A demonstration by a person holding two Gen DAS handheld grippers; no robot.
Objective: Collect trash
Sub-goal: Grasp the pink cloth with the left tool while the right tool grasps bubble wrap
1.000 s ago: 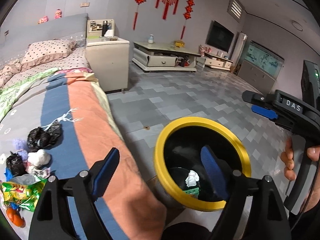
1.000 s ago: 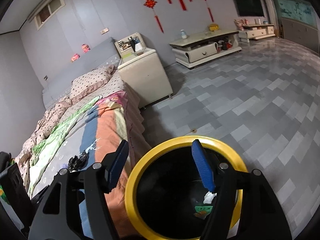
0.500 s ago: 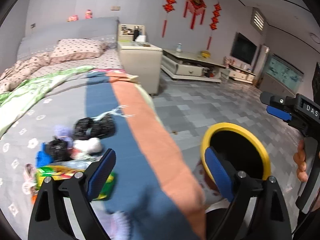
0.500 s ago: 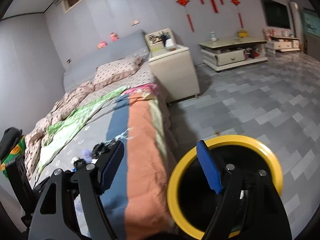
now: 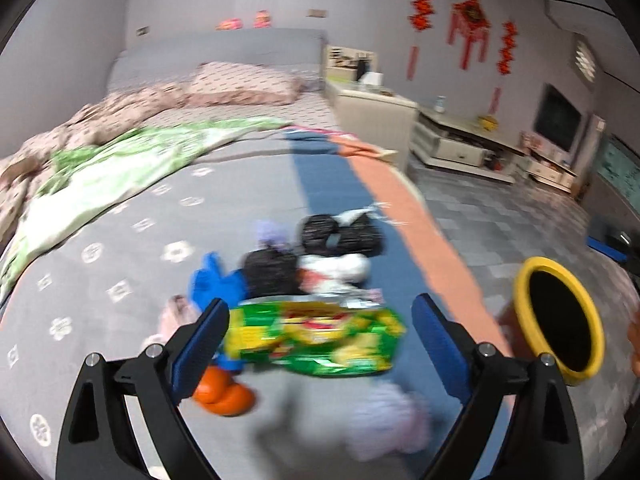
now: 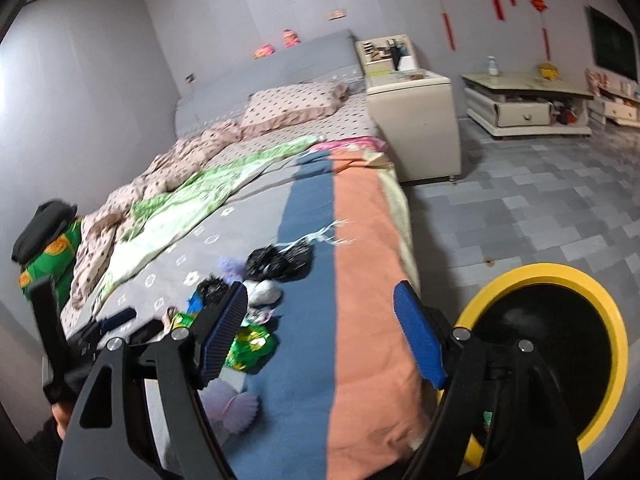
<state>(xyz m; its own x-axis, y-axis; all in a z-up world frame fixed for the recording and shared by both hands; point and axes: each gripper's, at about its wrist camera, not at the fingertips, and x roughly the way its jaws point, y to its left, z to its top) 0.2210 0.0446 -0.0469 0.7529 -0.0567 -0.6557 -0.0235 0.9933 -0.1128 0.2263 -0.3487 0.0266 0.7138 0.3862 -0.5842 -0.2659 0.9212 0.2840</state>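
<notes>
Trash pile sits on the bed (image 5: 132, 248), mid-blanket, near the edge facing the bin (image 5: 558, 326). Bin stands on the floor at 3 o'clock of the pile in the left view, yellow rim, opening up.

Left tool (image 5: 320, 344): jaws wide apart, nothing held, hovering with the snack bag (image 5: 316, 336) framed between the pads. Right tool (image 6: 320, 330): jaws also wide apart, empty, over the bed edge, bin at its 4 o'clock.

Handling, my read:
- Snack bag: light, crinkly foil, slippery. Looks flat and likely empty. Pinch across a short end or a raised crease; a flat face will slide out.
- Black bags (image 5: 340, 234): two or three wadded film lumps at 12 o'clock of the snack bag. Soft and light, so grab anywhere on the bulk.
- White wad (image 5: 340, 270): tissue or paper, compressible, no care needed.
- Orange item (image 5: 224, 394) at 7 o'clock, partly behind the left pad: rounded, maybe peel. Too blurred to say.
- Blue item (image 5: 212, 284) at 10 o'clock: thin, limp-looking.

Risk: pinching blanket along with the foil.
</notes>
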